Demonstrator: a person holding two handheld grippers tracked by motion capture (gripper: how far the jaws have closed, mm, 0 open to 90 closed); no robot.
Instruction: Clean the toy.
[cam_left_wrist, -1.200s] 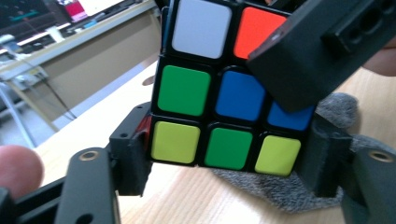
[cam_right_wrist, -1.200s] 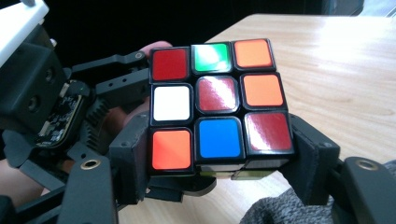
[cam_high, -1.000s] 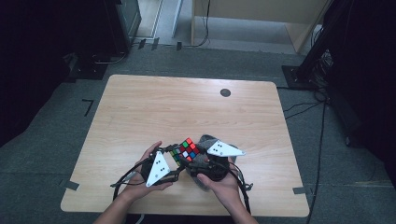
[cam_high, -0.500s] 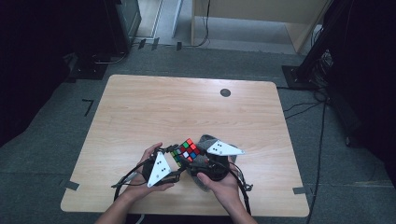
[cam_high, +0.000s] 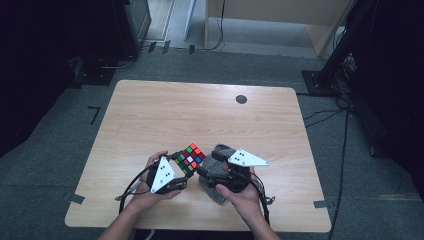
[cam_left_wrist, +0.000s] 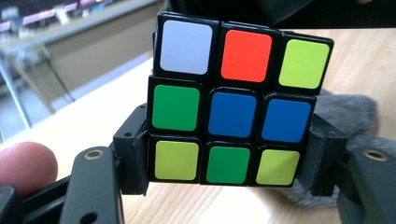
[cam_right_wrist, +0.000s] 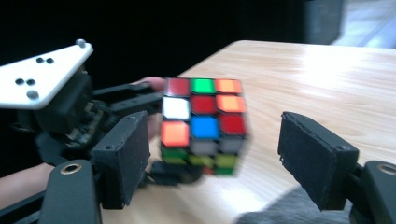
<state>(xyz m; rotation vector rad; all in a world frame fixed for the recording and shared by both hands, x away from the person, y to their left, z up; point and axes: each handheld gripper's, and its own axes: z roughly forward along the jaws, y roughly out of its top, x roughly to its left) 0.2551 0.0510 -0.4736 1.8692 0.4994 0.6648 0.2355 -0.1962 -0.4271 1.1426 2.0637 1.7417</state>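
Puzzle cube (cam_high: 190, 157), scrambled, sits raised above the near middle of a wooden table (cam_high: 165, 115), pinched at its lowest layer between the two black jaws of the left gripper (cam_high: 181, 166). In the left gripper view the cube (cam_left_wrist: 236, 100) faces the camera with a white, a red and a yellow-green tile along its top row and blue at its centre, and the pads press on both sides of the bottom row. The right gripper (cam_high: 205, 170) meets it from the other side; in the right gripper view its jaws stand spread, one pad on either side of the cube (cam_right_wrist: 203, 123) with clear gaps, and they have just been opening, nothing pressed between them. That view also takes in the left gripper (cam_right_wrist: 159, 173), with its white three-cornered plate at the far left. A grey cloth (cam_high: 217, 192) lies on the table under the right gripper, just beside the cube. A small dark round disc (cam_high: 241, 99) marks the far side of the tabletop, well apart from both hands.
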